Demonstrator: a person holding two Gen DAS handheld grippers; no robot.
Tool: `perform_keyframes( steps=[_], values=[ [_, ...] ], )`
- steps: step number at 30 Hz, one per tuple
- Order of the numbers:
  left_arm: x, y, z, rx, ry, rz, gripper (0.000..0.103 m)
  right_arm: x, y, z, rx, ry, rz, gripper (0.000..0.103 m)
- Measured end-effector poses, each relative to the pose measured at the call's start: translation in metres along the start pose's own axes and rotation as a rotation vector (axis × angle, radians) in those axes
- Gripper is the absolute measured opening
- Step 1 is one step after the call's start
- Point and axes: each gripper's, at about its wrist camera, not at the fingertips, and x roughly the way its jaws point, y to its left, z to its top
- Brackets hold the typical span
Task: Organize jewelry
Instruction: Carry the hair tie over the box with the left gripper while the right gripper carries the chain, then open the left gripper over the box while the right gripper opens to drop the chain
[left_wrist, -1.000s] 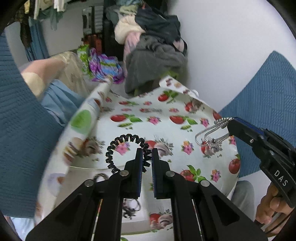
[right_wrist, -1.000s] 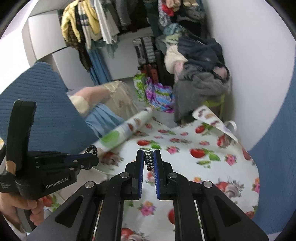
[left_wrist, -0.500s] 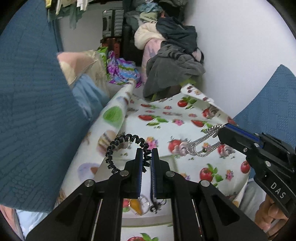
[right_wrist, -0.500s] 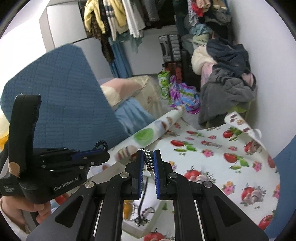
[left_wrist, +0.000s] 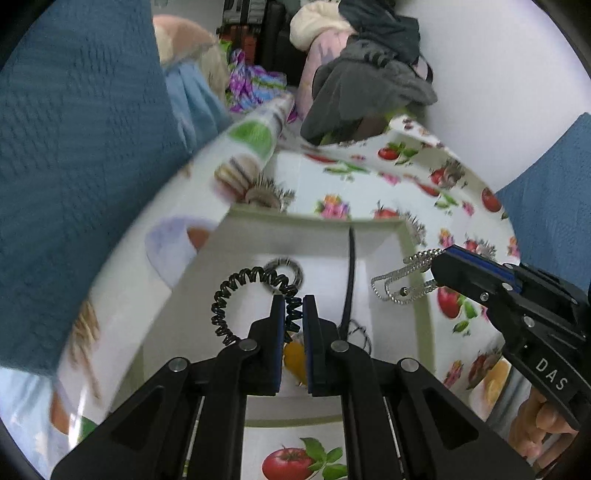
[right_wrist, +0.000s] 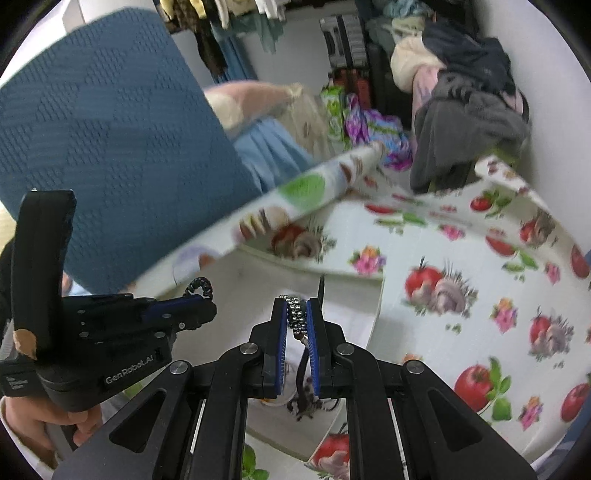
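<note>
My left gripper (left_wrist: 293, 301) is shut on a black coiled band (left_wrist: 231, 295), whose loop sticks out to the left of the fingers. My right gripper (right_wrist: 296, 302) is shut on a silver bead chain (right_wrist: 297, 319); in the left wrist view the chain (left_wrist: 400, 286) dangles in loops from that gripper's tip (left_wrist: 441, 264). Both hang just above an open white box (left_wrist: 314, 218) that holds a dark ring, a black stick (left_wrist: 349, 280), an orange piece (left_wrist: 295, 360) and tangled dark jewelry (right_wrist: 304, 400). The left gripper (right_wrist: 205, 299) shows at the left of the right wrist view.
The box sits on a tablecloth (right_wrist: 480, 295) printed with tomatoes and flowers, its left edge (right_wrist: 303, 192) folded up. Blue textured cushions (left_wrist: 74, 147) rise at the left and right. A pile of clothes (left_wrist: 369, 81) lies beyond the table by the white wall.
Both grippers have come down and forward over the white box, which now fills the space under them. Each keeps its grip, the coiled band on the left, the silver chain on the right.
</note>
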Motion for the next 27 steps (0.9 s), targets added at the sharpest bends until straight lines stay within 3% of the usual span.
perform_keyframes(
  steps=[7,12,16,21,27],
  values=[
    [0.023,0.008,-0.018,-0.028,0.056,-0.015,0.009,0.029,-0.01,-0.026,0.024,0.071,-0.019,0.009],
    [0.021,0.01,-0.018,-0.04,0.054,-0.028,0.009,0.03,-0.013,-0.027,0.031,0.082,-0.014,0.009],
    [0.012,0.006,-0.013,-0.031,0.044,-0.022,0.01,0.022,-0.012,-0.018,0.024,0.072,-0.016,0.018],
    [-0.017,-0.003,-0.003,-0.009,-0.02,0.004,0.052,-0.009,-0.006,0.0,-0.003,0.006,-0.015,0.024],
    [-0.073,-0.021,0.009,0.053,-0.126,0.025,0.054,-0.078,0.005,0.028,-0.021,-0.136,-0.006,0.029]
  ],
)
